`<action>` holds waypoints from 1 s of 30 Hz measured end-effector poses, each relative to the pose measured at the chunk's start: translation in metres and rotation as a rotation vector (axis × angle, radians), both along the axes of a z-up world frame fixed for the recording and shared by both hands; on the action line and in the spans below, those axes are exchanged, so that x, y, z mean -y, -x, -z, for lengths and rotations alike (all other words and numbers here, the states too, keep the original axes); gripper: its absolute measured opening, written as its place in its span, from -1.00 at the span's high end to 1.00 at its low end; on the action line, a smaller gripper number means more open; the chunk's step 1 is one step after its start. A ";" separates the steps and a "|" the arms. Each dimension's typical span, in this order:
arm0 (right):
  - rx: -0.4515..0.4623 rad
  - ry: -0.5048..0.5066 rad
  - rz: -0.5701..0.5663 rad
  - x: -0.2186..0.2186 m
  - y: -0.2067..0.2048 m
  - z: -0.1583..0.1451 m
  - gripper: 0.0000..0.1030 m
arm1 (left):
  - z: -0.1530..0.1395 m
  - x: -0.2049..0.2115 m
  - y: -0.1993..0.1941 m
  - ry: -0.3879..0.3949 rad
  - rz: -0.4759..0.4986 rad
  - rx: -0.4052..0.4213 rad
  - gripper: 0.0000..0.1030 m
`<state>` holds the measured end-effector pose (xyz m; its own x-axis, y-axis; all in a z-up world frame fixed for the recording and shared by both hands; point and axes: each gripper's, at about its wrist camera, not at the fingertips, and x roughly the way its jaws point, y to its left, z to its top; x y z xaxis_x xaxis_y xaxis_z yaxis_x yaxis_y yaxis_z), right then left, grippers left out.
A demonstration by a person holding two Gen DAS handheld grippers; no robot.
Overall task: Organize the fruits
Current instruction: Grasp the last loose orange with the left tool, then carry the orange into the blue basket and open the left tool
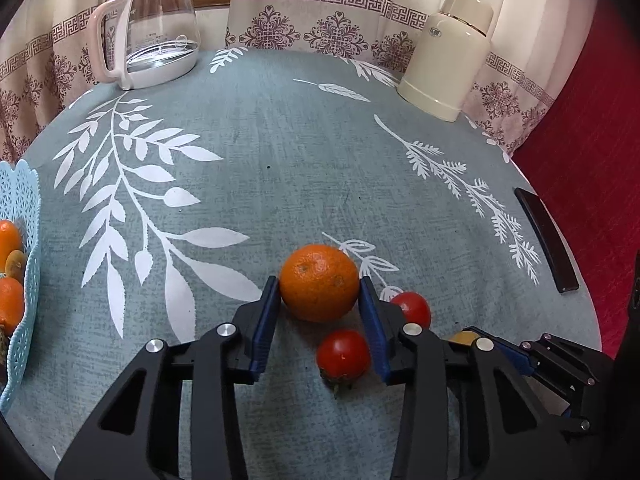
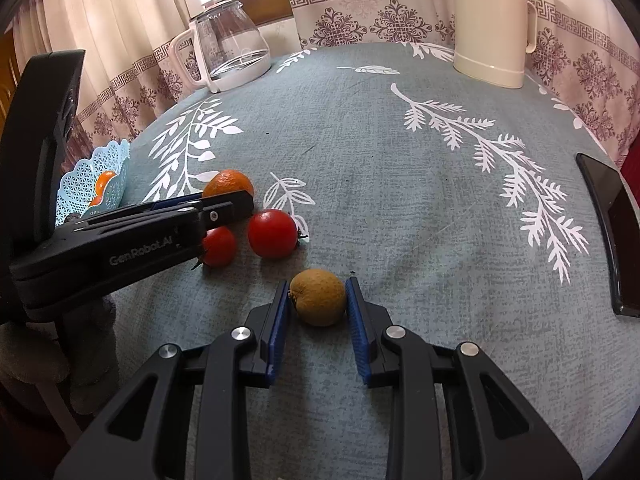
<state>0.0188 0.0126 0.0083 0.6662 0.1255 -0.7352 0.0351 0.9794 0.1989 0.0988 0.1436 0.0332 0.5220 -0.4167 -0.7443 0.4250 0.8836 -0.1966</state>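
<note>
We have the left gripper [image 1: 320,290] closed against an orange [image 1: 319,282] resting on the leaf-printed tablecloth [image 1: 280,152], its blue pads touching both sides. Two tomatoes [image 1: 343,355] lie just beside it. Our right gripper [image 2: 318,294] brackets a small brownish-yellow fruit [image 2: 318,297], pads touching or nearly so; whether it grips we cannot tell. The light-blue basket [image 1: 24,248], holding oranges, sits at the table's left edge.

Glass kettle [image 1: 160,28], cream thermos [image 1: 448,52], black phone [image 2: 610,236], patterned curtains [image 1: 308,12]
</note>
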 end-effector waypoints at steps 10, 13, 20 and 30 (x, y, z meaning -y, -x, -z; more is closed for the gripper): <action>-0.001 0.009 0.000 -0.001 -0.001 -0.001 0.45 | -0.018 -0.019 0.013 -0.006 -0.060 0.057 0.21; -0.001 0.011 0.000 -0.001 -0.001 -0.001 0.45 | -0.025 -0.027 0.017 -0.005 -0.081 0.074 0.21; -0.002 0.021 0.001 -0.002 -0.001 0.000 0.45 | -0.041 -0.047 0.028 -0.005 -0.125 0.121 0.21; -0.002 0.027 0.002 -0.003 -0.001 -0.001 0.45 | -0.055 -0.082 0.037 -0.007 -0.204 0.159 0.21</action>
